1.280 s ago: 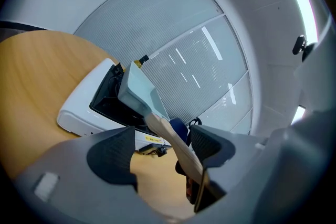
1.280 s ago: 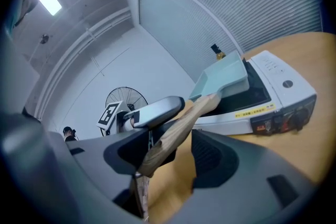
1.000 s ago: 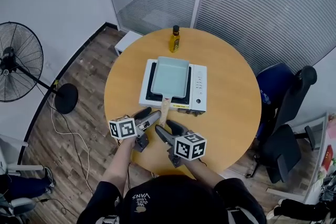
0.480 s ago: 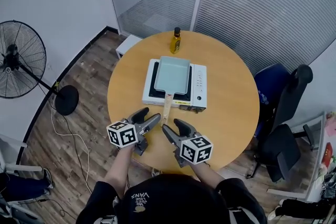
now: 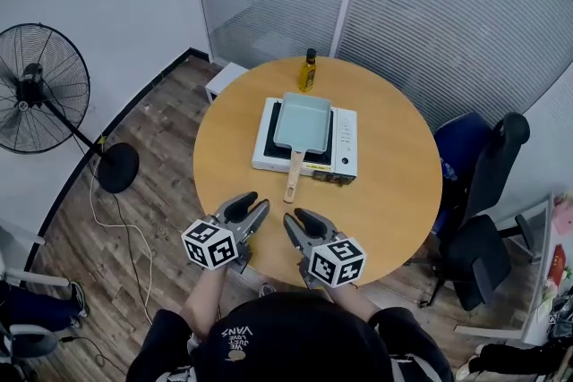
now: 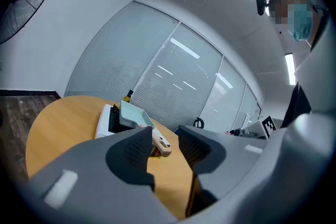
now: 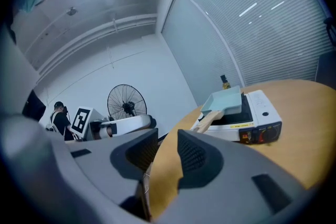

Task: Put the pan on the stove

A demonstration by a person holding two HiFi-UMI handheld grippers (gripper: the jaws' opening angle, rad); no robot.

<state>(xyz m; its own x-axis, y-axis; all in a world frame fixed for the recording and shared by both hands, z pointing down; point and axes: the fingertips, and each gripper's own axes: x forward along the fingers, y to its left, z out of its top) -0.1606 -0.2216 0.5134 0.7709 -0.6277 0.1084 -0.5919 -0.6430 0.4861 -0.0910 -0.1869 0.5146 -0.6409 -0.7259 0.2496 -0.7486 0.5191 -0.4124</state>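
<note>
A light blue rectangular pan (image 5: 302, 122) sits on the white portable stove (image 5: 345, 143) in the middle of the round wooden table (image 5: 394, 201). Its wooden handle (image 5: 293, 177) sticks out toward me over the stove's front. My left gripper (image 5: 251, 207) and right gripper (image 5: 298, 217) hover side by side at the table's near edge, well short of the handle. Both have just been closing their jaws, and each still shows a gap with nothing in it. The pan (image 6: 134, 114) shows past the left gripper (image 6: 165, 147). The pan (image 7: 226, 99) also lies beyond the right gripper (image 7: 168, 152).
A yellow oil bottle (image 5: 308, 70) stands behind the stove at the table's far edge. A standing fan (image 5: 36, 94) is on the floor at left, with a white box (image 5: 224, 78) beyond the table. Dark office chairs (image 5: 488, 183) stand at right, near the glass partition.
Both grippers have drawn back from the pan's handle toward me and risen a little. Their jaws stand narrower than before. The pan has stayed on the stove.
</note>
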